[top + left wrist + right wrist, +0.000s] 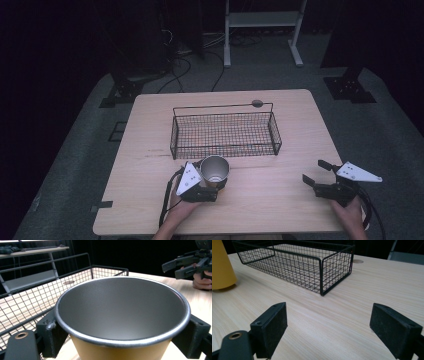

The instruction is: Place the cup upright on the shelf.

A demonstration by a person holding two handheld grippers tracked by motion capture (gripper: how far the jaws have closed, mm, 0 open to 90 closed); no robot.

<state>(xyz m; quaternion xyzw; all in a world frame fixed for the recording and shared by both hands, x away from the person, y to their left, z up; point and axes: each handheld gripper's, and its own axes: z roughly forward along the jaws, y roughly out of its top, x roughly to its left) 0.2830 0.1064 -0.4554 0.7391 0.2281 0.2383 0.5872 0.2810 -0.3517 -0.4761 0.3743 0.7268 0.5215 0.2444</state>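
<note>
Dark rm, grey carpet (75, 150), white rack (262, 20).

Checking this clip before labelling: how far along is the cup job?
Done: the left tool is shut on the yellow cup, jaws on either side of it in the left gripper view. In hand: the cup sits upright on the table, just in front of the wire basket. Left, if the basket is the goal: the basket looks empty. The right tool is open and holds nothing.

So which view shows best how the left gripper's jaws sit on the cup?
The left gripper view: the cup fills it, with a black jaw against each side under the rim. The high view shows the left gripper at the cup from above; the right gripper view catches just its yellow wall.
</note>
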